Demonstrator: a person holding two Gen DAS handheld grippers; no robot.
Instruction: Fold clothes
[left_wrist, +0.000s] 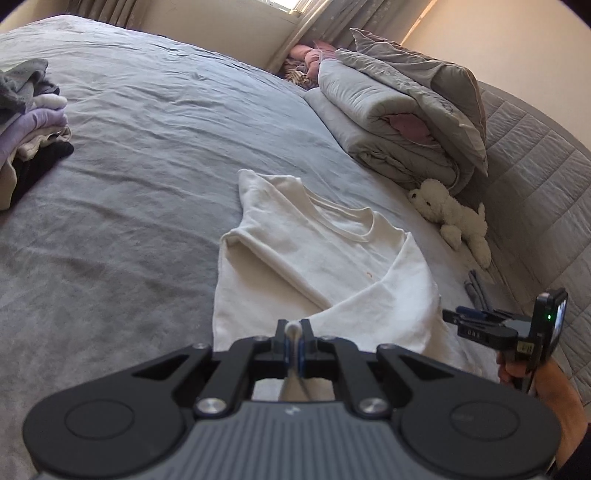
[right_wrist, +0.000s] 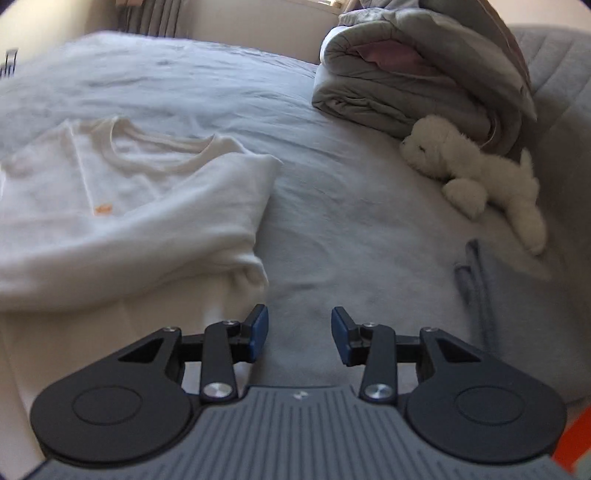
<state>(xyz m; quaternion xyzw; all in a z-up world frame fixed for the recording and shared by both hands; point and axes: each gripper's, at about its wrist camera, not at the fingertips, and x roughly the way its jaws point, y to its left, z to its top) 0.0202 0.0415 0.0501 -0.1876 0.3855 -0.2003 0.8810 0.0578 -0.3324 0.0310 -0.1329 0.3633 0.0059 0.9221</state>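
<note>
left tool (left_wrist: 294, 334) is clamped tight on a pinch of the white shirt (left_wrist: 325, 258) at its near hem. right tool (right_wrist: 298, 334) is spread wide, nothing gripped, held over bare grey bed sheet (right_wrist: 351, 221) just right of the shirt. shirt is laid on the bed, both sleeves folded inward, collar at the far end. plush dog (right_wrist: 476, 177) and folded duvet (right_wrist: 406, 81) are seen far right; clothes pile (left_wrist: 29, 122) far left.
</note>
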